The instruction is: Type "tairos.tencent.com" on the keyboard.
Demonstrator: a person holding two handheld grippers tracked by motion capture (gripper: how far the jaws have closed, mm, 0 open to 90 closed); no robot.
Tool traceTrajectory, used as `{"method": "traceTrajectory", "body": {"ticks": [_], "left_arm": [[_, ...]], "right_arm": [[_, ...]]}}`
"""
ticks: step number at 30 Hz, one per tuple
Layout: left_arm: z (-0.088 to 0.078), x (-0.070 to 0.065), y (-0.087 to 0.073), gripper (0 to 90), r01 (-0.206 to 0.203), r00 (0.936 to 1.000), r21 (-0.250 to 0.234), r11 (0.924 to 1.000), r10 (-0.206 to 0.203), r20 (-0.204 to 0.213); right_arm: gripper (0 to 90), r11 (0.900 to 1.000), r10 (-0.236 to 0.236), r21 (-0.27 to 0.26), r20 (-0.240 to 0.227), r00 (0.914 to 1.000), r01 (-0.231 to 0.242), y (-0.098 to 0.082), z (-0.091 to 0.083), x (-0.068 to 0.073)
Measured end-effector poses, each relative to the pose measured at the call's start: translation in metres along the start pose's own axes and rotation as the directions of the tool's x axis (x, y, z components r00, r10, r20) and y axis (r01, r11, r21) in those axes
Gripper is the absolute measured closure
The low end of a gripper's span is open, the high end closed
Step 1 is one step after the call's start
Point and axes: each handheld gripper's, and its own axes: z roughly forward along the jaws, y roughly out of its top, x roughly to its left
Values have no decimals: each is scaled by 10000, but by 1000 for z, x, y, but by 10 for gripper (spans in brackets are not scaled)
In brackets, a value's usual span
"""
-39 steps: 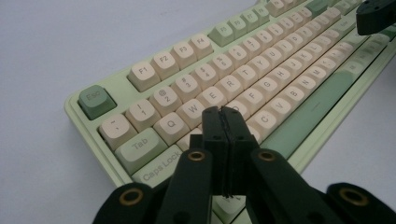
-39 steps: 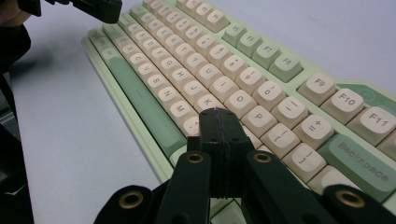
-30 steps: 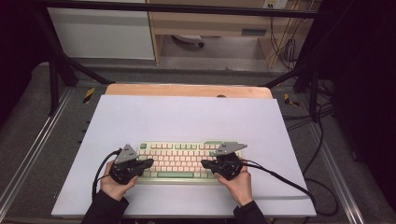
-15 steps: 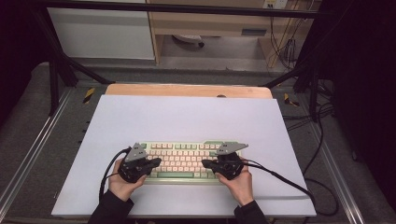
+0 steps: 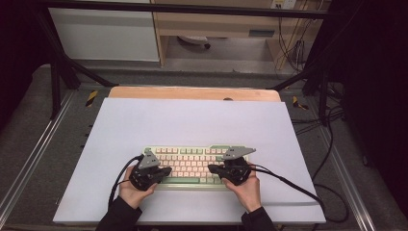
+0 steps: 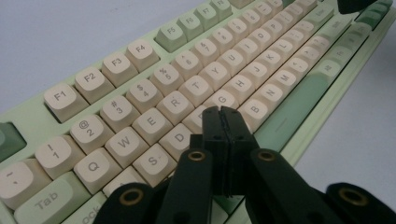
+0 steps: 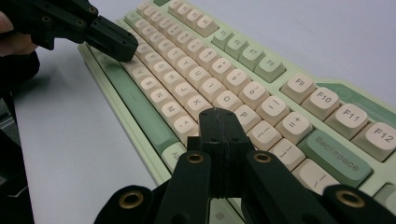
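Note:
A pale green keyboard with cream keys lies on the white sheet near the table's front. My left gripper is shut with nothing in it, tips over the left half of the keys. In the left gripper view the keyboard runs away diagonally and the closed tips of my left gripper hover just above the F and G keys. My right gripper is shut and empty over the right half. In the right gripper view its tips sit over the keyboard near the punctuation keys, with the left gripper at the far end.
A white sheet covers the table, with a wooden edge at the back. Black cables trail from the grippers to the right. Metal frame rails run along both sides.
My left gripper has slid to the right along the keyboard, from its left end to over the left-hand letter keys. The right gripper has stayed put.

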Motion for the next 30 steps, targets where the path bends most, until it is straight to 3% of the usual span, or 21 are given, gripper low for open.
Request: {"method": "traceTrajectory", "body": {"ticks": [13, 30], "left_arm": [[2, 0, -6, 898, -37, 10000, -41, 10000, 37, 51], [-21, 11, -11, 899, 302, 9995, -484, 9984, -303, -6]], "right_arm": [[900, 10000, -19, 0, 7, 10000, 19, -1, 0, -1], [900, 10000, 71, -36, -69, 10000, -72, -1, 3, -1]]}}
